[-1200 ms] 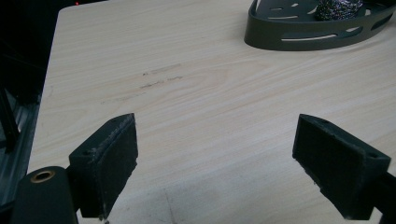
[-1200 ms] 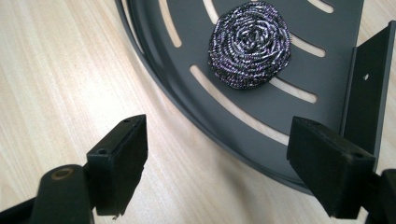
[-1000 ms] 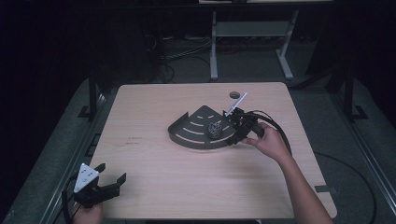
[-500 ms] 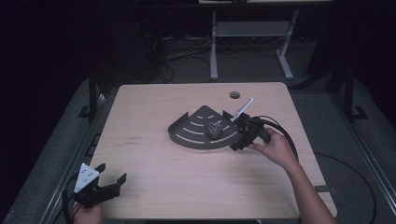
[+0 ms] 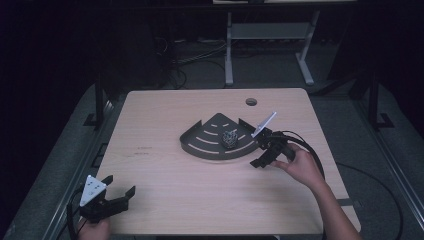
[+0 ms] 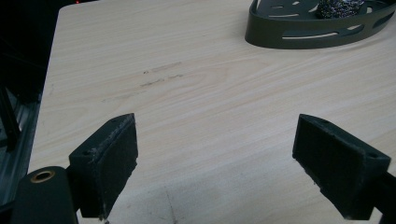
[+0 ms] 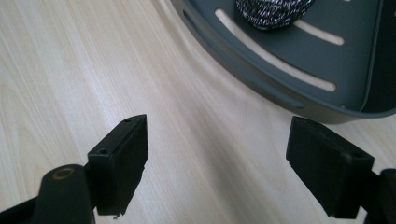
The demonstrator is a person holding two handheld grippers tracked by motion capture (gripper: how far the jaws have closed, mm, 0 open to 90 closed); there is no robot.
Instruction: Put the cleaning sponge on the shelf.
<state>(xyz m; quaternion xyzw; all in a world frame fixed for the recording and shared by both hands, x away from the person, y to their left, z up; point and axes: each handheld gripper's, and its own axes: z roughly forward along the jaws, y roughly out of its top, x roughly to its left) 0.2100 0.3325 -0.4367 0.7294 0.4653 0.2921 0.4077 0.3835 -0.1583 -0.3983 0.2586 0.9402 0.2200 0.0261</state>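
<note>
2 grippers, 1 tray, 1 scrubber ball. Left gripper (image 5: 114,198) sat at near-left corner of the surface (image 5: 165,180), jaws wide apart w/ nothing between; bare wood ahead of it up to the tray. Dark fan-shaped tray (image 5: 200,146) lay mid-surface, right of centre, w/ metal scrubber ball (image 5: 229,138) inside. Right gripper (image 5: 261,154) was just beside tray's right-near rim, jaws apart, empty, above bare wood. Far-right edge had 1 round hole (image 5: 251,102).
</note>
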